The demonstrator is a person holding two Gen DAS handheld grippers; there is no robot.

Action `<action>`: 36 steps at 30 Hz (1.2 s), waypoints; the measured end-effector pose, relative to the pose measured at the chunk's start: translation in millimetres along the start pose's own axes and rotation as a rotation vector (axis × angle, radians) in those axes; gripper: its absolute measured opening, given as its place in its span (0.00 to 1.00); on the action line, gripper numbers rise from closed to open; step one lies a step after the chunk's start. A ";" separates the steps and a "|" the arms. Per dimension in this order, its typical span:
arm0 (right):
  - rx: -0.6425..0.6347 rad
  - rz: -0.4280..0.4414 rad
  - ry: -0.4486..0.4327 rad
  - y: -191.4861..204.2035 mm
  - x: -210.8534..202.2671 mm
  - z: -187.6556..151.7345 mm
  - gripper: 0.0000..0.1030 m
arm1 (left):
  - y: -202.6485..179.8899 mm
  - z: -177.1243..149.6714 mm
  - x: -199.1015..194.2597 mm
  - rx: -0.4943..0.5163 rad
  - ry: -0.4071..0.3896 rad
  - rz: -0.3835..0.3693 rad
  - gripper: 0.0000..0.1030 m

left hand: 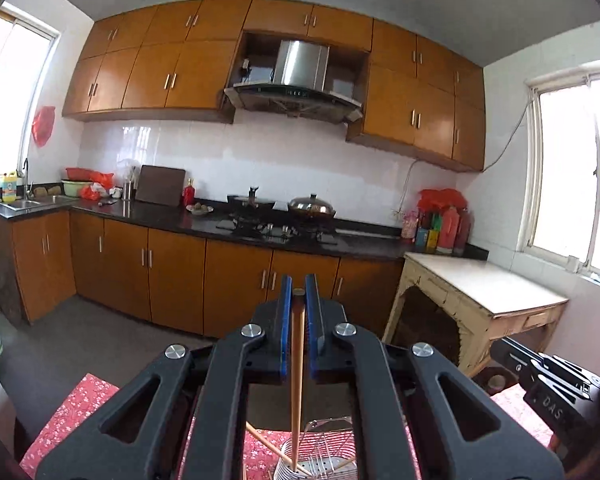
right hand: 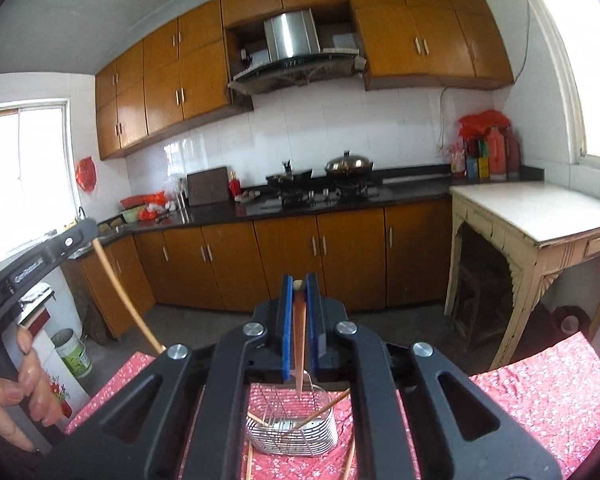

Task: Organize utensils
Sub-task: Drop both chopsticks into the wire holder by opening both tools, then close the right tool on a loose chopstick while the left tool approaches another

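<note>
My left gripper (left hand: 299, 286) is shut on the top of a wooden chopstick (left hand: 297, 380). The chopstick hangs down, and its tip stands in the wire utensil basket (left hand: 324, 456) on the table. My right gripper (right hand: 299, 280) is shut on a second chopstick (right hand: 299, 352), whose lower end hangs just above the basket (right hand: 296, 428). Loose chopsticks (right hand: 324, 408) lean inside the basket, and others (right hand: 350, 460) lie beside it. In the right wrist view, the left gripper (right hand: 90, 232) enters from the left with its chopstick (right hand: 124, 296).
A red floral tablecloth (right hand: 540, 400) covers the table under the basket. A person's hand (right hand: 24, 380) grips the left tool's handle. Beyond are wooden cabinets, a black counter (left hand: 172, 220) with a stove and wok (left hand: 312, 206), and a cream side table (left hand: 488, 288).
</note>
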State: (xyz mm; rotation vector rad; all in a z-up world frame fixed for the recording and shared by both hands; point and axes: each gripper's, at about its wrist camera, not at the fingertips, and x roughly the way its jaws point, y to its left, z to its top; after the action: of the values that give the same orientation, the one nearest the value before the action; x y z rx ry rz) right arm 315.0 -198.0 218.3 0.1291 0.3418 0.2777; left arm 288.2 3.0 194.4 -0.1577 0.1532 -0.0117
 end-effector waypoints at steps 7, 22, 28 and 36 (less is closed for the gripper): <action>0.004 0.021 0.102 -1.8 43.3 -23.3 0.07 | 3.2 -31.3 39.1 -0.026 0.069 0.021 0.06; 0.057 -0.167 0.097 -53.4 24.0 -52.5 0.43 | 27.0 -47.6 16.7 0.026 0.186 0.069 0.29; 0.108 -0.285 0.107 -102.3 -16.8 -85.7 0.45 | 57.0 -77.4 -29.4 0.056 0.210 0.106 0.39; 0.158 -0.343 0.320 -133.5 -16.8 -187.6 0.45 | 87.7 -172.3 -59.2 0.129 0.361 0.145 0.52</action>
State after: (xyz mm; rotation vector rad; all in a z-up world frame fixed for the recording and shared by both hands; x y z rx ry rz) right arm 267.5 -315.6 25.4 0.1791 0.6950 -0.0712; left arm 203.3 64.2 21.5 -0.0134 0.5225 0.0943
